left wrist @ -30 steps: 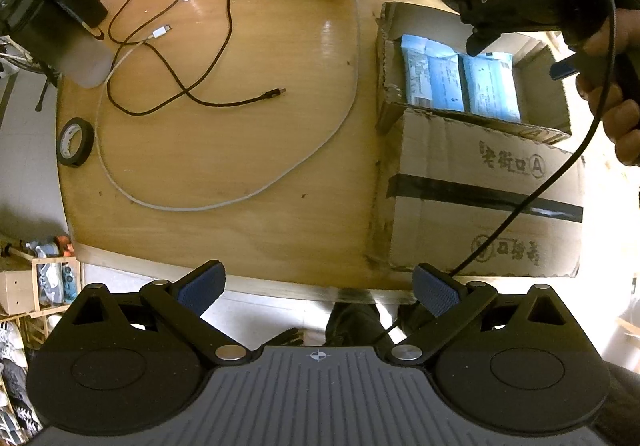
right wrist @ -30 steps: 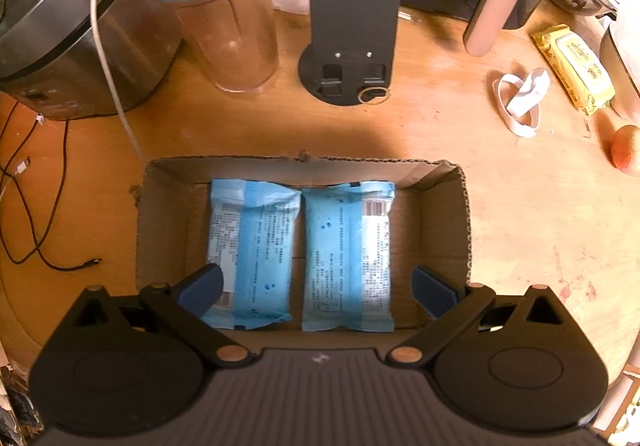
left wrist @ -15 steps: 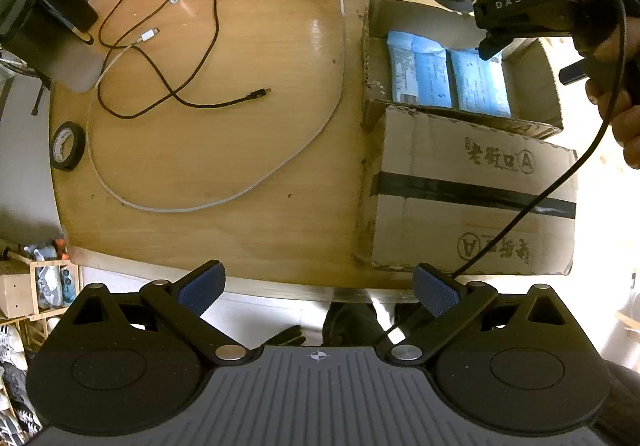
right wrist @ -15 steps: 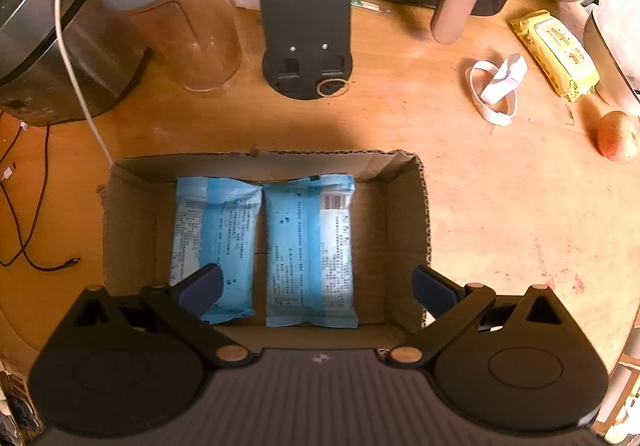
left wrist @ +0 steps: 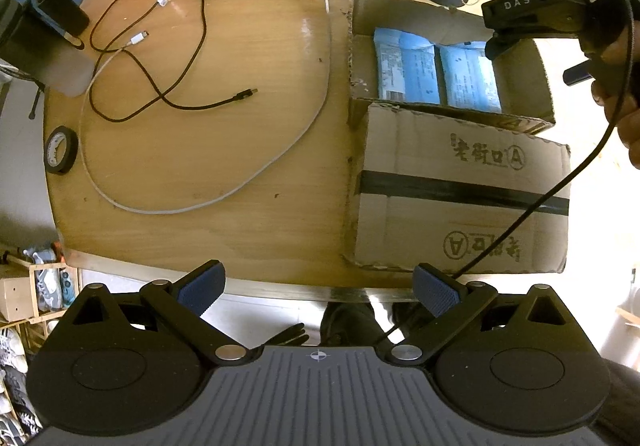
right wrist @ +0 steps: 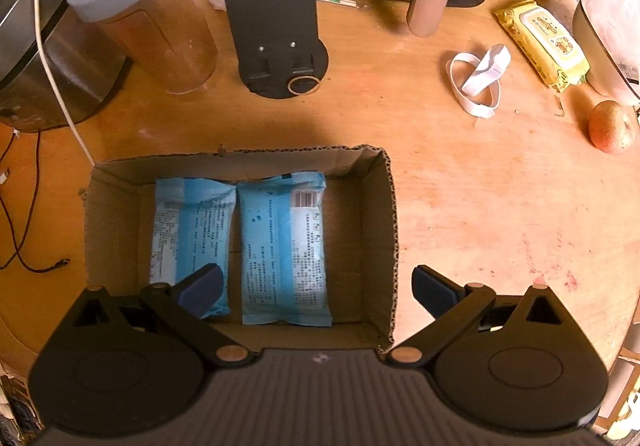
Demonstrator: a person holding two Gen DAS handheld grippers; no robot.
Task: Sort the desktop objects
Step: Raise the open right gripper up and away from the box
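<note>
Your right gripper (right wrist: 314, 286) has pulled back above the cardboard box (right wrist: 394, 214), both packets (right wrist: 286, 246) inside; keep both grippers' fingers spread and empty, then swing toward the yellow wipes pack (right wrist: 540, 42)

My right tongs (right wrist: 314, 286) hang wide apart and empty above the near end of the cardboard box (right wrist: 394, 214). Two blue packets (right wrist: 280, 246) lie side by side inside, just ahead of my fingers. Beyond the box stand a lidded jar (right wrist: 156, 26) and a black stand (right wrist: 276, 22); far right, yellow wipes (right wrist: 542, 44).
</note>
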